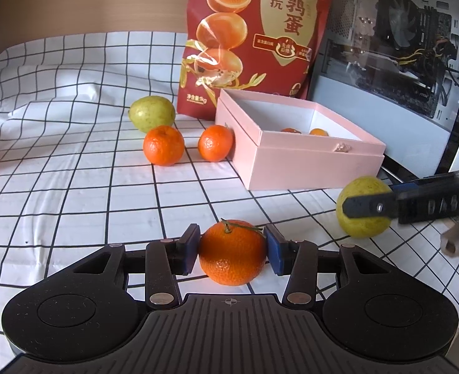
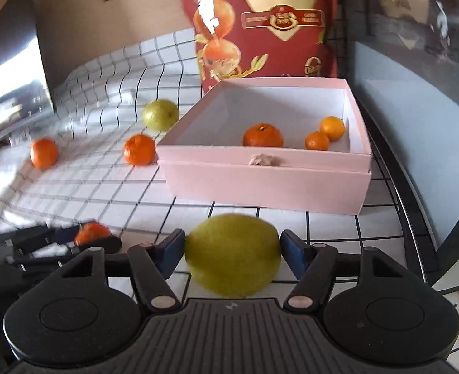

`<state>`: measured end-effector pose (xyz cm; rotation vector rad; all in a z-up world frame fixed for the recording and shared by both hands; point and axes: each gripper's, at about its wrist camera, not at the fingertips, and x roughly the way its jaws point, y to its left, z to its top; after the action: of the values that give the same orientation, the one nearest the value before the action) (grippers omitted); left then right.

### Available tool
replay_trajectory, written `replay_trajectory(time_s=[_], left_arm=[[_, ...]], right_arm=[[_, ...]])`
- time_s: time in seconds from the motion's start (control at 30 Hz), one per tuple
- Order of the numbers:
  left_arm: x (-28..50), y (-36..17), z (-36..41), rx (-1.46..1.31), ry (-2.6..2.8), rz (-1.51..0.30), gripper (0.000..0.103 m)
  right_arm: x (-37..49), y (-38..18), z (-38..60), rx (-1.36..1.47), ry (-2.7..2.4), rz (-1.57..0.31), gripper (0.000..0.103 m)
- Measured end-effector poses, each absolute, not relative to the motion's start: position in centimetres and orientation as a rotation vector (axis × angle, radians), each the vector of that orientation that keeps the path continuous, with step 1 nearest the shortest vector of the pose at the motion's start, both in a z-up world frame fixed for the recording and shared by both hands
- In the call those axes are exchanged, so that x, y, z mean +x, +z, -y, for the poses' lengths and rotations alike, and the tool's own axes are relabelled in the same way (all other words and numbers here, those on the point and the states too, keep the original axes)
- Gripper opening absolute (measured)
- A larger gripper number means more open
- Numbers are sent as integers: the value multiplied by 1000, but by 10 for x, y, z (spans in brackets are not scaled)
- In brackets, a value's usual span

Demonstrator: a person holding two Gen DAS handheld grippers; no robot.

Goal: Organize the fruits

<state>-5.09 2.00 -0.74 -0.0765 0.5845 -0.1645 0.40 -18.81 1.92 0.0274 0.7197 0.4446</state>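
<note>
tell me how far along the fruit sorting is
Done: three small oranges already lie inside the pink box. In hand: the left gripper is shut on an orange, and the right gripper has just been closing around a green fruit, pads at its sides. Left: two oranges and another green fruit on the checked cloth, plus one at the left edge.

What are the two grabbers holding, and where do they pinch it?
The left gripper pinches a tangerine by its two sides. The right gripper has a green fruit between its pads, pressing its sides.
</note>
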Motion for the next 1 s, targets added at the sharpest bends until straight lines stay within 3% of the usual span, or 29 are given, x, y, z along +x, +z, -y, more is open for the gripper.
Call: replay_trajectory(time_s=[0.17,0.67,1.0], left_arm=[[-51,-8,-20,-80,-166,-586,50],[-50,-8,-20,-82,-168,-588,50],[-50,-8,-21,-82,-168,-589,50]], right_arm=[[-11,13,176,-99,421,-675,70],[7,-2,180,-102,390,-705,72],[1,3,180,-119,405,-711,67]])
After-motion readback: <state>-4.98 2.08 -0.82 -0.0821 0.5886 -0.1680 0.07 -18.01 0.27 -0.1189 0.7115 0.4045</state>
